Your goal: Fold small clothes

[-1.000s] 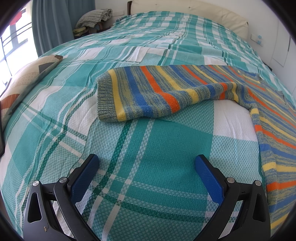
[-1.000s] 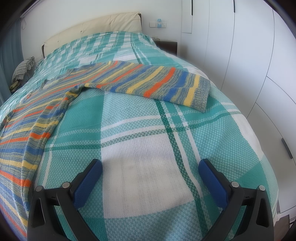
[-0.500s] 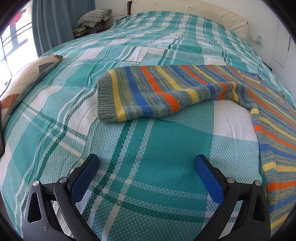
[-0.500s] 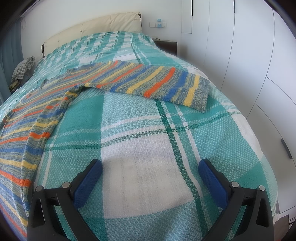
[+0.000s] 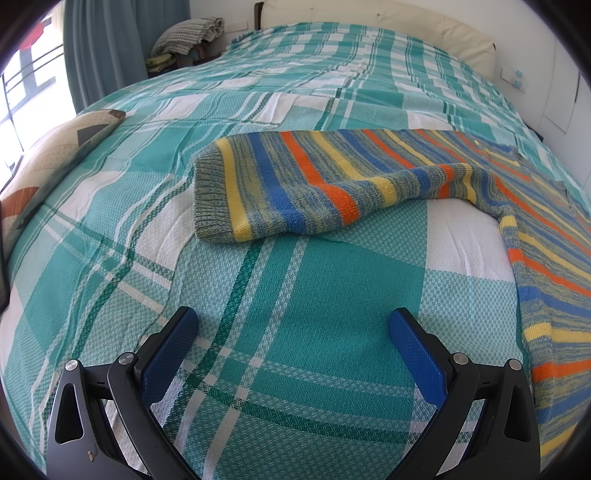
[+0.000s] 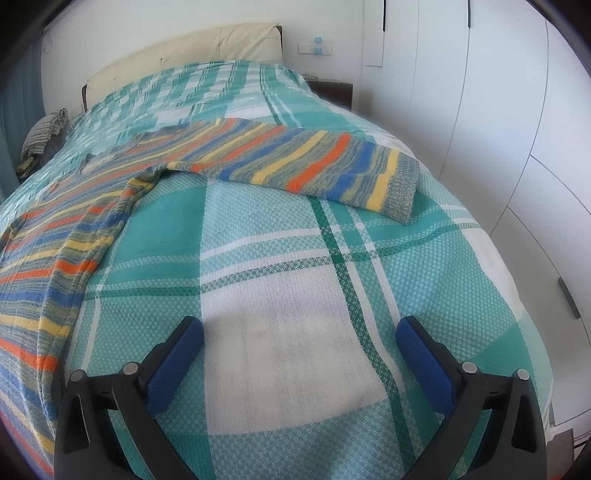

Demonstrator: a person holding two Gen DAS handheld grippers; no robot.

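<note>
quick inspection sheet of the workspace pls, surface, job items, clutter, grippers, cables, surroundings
surface: bed with teal plaid bedspread, lightly wrinkled.
job's things: striped sweater lying flat, unfolded, both sleeves spread outward; left sleeve, right sleeve.
clutter: patterned cushion at the left edge.
grippers: left gripper and right gripper with jaws open, holding nothing.
cables: nothing seen.
surroundings: white wardrobe, beige headboard, teal curtain, folded cloth pile.

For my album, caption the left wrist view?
Open left tool hovers before striped knit sweater's sleeve on teal plaid bedspread.
</note>
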